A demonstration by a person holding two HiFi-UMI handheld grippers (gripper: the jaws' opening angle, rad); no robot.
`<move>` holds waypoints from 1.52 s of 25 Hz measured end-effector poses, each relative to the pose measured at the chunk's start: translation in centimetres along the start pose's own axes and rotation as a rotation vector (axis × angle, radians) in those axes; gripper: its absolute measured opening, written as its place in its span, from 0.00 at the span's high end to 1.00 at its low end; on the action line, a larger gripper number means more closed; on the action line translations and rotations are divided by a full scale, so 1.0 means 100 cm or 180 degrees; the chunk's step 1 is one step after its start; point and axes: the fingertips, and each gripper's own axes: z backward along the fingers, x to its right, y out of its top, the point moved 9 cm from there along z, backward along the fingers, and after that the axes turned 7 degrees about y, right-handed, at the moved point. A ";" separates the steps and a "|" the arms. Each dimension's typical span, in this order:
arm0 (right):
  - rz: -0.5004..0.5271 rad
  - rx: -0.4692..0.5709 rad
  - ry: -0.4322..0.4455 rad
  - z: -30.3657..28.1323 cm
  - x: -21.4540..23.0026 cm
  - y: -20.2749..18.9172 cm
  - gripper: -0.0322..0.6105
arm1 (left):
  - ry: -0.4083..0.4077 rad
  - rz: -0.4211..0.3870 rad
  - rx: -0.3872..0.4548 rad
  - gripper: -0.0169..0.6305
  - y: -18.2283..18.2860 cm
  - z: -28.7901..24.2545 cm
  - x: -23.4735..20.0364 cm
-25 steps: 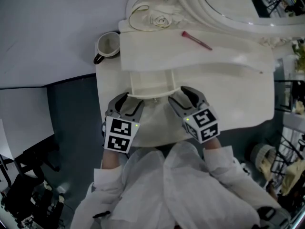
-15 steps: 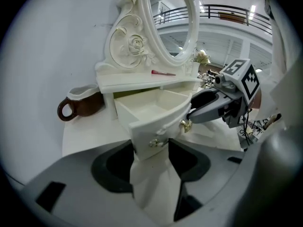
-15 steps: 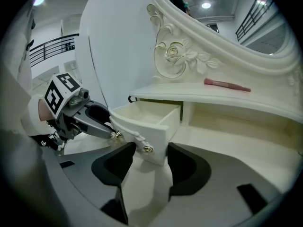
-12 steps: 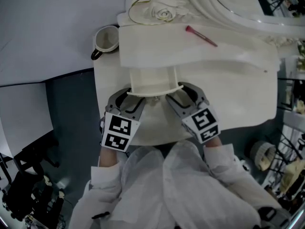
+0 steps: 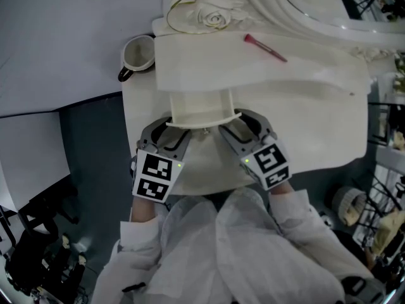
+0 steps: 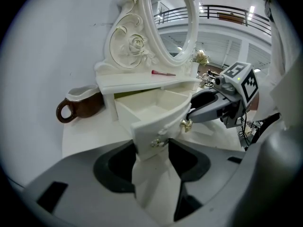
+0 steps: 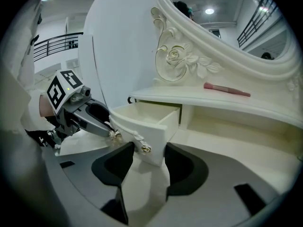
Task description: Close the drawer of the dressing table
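- Drawer pulled out: the drawer (image 5: 199, 106) of the dressing table (image 5: 297, 87) stands open and empty, jutting toward 6 o'clock from under the shelf, on the white bench (image 5: 145, 144).
- Left tongs (image 5: 169, 132) sit at the front's 7 o'clock corner, jaws wide apart and holding nothing. The left gripper view shows the front panel and one gold knob (image 6: 158, 143) framed between them.
- Right tongs (image 5: 243, 124) mirror that at the 5 o'clock corner, also wide open and empty, with the other knob (image 7: 146, 148) between the jaws.
- Whether the tips already press the panel cannot be told; they are at least just beside it.
- The step in hand looks like the push home, toward 12 o'clock.
- Best done with even pressure from both tongs, so the drawer runs straight and does not skew in its slot.
- Press on the flat panel, not on the small knobs, which could slip or bend.
- A slow shove is likely wise: the light dressing table could slide toward the wall instead.
- A brown mug (image 5: 139, 54) at 10 o'clock and a pink stick (image 5: 262, 48) on the shelf are clear of the path.
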 end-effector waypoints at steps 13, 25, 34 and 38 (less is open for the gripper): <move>0.0127 -0.0060 -0.0166 0.000 -0.006 -0.003 0.64 | 0.0154 -0.0095 0.0022 0.65 -0.006 -0.002 0.004; 0.0249 -0.0101 -0.0220 -0.001 0.000 0.005 0.65 | 0.0186 -0.0129 0.0053 0.65 0.002 -0.006 -0.001; 0.0243 -0.0100 -0.0241 -0.006 0.009 0.012 0.65 | 0.0191 -0.0118 0.0045 0.65 0.010 -0.012 -0.008; 0.0241 -0.0124 -0.0244 -0.009 0.012 0.012 0.65 | 0.0202 -0.0097 0.0032 0.65 0.010 -0.015 -0.009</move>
